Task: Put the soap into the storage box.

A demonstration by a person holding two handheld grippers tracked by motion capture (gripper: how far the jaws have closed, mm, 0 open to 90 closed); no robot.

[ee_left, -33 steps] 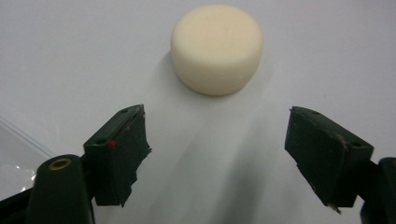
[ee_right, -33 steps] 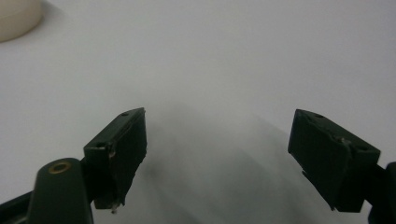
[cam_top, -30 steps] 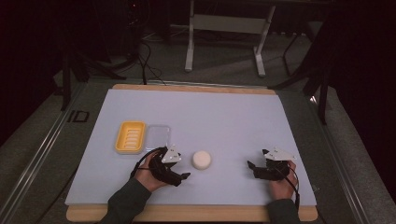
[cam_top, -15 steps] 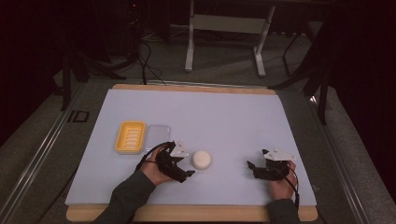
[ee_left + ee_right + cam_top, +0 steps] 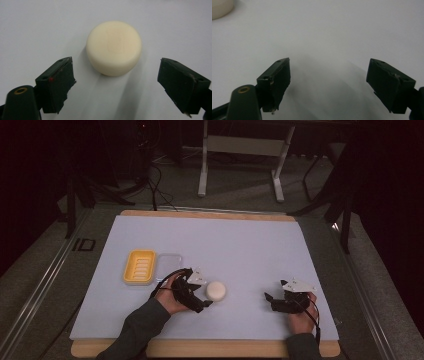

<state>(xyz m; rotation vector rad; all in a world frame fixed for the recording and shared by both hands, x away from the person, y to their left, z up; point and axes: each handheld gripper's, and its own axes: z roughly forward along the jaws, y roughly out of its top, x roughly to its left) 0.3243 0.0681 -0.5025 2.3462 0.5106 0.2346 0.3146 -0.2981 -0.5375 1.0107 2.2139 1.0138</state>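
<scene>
Dim room, the light pooling on a pale sheet [image 5: 240, 245] over the wooden table [image 5: 210, 213]. Behind it, a grey floor [image 5: 240, 195], the white legs of a stand [image 5: 240, 145], black cables [image 5: 160, 180] trailing left, darkness either side.

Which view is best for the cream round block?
Left gripper view: the cream round block sits large and sharp between the open jaws. High view shows it small; right gripper view catches an edge.
</scene>
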